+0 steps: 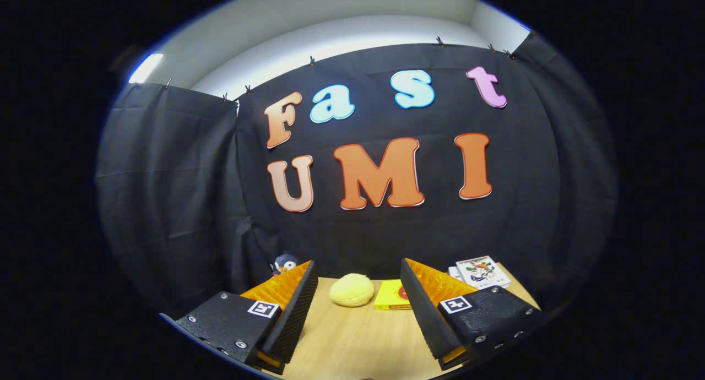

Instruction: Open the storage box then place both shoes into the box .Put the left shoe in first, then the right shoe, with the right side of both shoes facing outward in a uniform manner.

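the claw (358, 292) is wide open and holds nothing. its two fingers (294, 308) stick out low over a wooden desk (352, 341), with a big gap of bare wood between them.

just past the fingertips, sitting on the desk, is a soft round yellow thing (352, 289) that looks like a squishy bun. it lies in the gap between the two fingers, a bit farther out than their tips. right beside it is a flat yellow box (392, 302), partly hidden behind the right finger.

a small blue and white penguin toy (284, 263) peeks up behind the left finger, at the far edge of the desk by the black cloth wall (165, 204). behind the right finger lie some picture cards (480, 272) in a little pile.

i cannot see the shoes or the storage box here.
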A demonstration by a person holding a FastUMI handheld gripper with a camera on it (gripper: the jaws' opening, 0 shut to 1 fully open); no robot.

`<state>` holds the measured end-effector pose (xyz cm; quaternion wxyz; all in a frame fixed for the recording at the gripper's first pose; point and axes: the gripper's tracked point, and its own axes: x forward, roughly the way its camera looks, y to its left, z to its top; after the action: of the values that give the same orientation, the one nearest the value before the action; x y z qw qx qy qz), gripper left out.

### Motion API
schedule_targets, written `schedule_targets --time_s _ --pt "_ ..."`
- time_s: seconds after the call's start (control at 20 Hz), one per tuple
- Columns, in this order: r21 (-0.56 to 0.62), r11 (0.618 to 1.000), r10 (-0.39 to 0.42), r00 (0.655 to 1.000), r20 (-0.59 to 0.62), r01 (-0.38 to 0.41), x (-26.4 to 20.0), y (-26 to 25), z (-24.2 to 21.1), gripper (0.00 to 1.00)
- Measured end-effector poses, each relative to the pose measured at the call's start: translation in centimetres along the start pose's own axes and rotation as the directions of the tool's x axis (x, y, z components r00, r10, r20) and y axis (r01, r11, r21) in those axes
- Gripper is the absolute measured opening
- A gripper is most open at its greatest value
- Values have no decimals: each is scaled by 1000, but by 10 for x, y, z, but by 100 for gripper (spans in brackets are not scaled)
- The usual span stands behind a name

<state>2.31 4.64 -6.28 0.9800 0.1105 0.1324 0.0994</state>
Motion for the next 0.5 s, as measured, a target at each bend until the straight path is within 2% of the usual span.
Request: schedule_targets --time_s 0.15,0.3,0.5 --pt "-29 998 -55 997 49 57 -18 -36 16 92" --pt "-25 998 -59 993 100 62 -34 -53 30 93" --pt "-77 989 -109 980 164 123 -58 -81 42 94"
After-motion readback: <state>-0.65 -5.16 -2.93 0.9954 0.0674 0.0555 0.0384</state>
